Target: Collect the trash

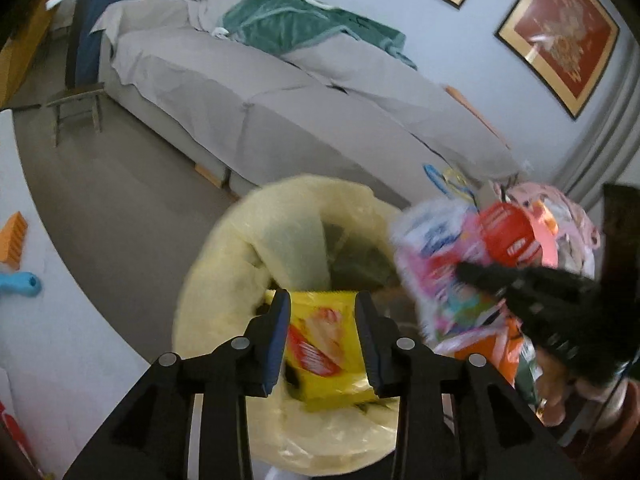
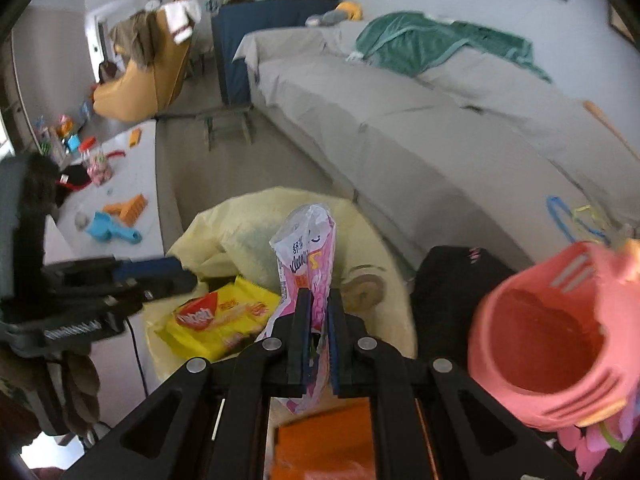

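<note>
A bin lined with a pale yellow bag [image 1: 256, 240] stands on the floor by the sofa; it also shows in the right wrist view [image 2: 224, 232]. A yellow snack wrapper [image 1: 320, 348] lies on the bag's near rim, and my left gripper [image 1: 322, 312] is open above it, fingers apart on either side. The wrapper also shows in the right wrist view [image 2: 216, 320]. My right gripper [image 2: 320, 300] is shut on a pink and white tissue packet [image 2: 308, 248] and holds it upright over the bin. In the left wrist view the packet [image 1: 436, 252] is blurred at the bin's right edge.
A grey covered sofa [image 2: 420, 140] with a green blanket [image 2: 432, 40] runs behind the bin. A white low table [image 2: 120, 184] with toys stands to the left. A pink basket [image 2: 560, 336] and a black bag [image 2: 452, 292] sit to the right. A small stool [image 1: 76, 108] stands by the sofa's end.
</note>
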Demonstrator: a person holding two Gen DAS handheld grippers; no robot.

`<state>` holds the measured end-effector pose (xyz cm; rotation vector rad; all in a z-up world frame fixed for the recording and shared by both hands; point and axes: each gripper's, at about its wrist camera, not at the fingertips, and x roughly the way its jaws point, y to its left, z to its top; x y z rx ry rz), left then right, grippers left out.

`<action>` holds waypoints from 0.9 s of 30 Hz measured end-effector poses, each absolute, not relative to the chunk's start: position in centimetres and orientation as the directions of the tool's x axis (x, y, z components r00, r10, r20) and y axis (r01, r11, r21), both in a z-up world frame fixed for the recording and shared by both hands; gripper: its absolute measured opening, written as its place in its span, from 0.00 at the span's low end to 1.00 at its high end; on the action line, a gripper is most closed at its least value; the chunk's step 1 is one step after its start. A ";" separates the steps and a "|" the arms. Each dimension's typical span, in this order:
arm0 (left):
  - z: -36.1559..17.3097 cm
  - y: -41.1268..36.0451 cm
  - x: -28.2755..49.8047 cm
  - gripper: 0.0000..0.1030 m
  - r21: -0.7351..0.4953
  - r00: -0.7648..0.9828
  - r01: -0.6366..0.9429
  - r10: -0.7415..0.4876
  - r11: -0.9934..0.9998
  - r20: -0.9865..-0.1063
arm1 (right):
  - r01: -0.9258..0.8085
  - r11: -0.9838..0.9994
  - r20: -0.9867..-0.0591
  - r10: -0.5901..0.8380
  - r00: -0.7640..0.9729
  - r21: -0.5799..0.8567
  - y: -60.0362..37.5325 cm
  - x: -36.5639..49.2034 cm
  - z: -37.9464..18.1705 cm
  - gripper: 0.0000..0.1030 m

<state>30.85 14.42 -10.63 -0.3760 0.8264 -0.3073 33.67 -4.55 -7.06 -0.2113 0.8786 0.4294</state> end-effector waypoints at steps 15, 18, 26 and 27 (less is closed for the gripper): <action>-11.5 20.0 28.2 0.34 -0.437 0.703 -0.025 -0.295 0.899 -0.647 | -0.554 0.832 -0.961 0.160 0.226 0.008 1.1 36.7 -16.3 0.09; -11.4 19.9 28.2 0.34 -0.442 0.706 -0.027 -0.296 0.897 -0.643 | -0.548 0.837 -0.955 0.165 0.246 0.004 0.5 36.1 -16.1 0.09; -10.6 18.6 27.5 0.34 -0.436 0.708 -0.001 -0.307 0.900 -0.636 | -0.498 0.863 -0.844 0.326 0.426 0.081 -3.4 33.2 -9.7 0.32; -10.4 18.2 27.3 0.34 -0.437 0.711 0.010 -0.314 0.899 -0.630 | -0.490 0.868 -0.829 0.329 0.451 0.078 -4.1 32.6 -8.9 0.32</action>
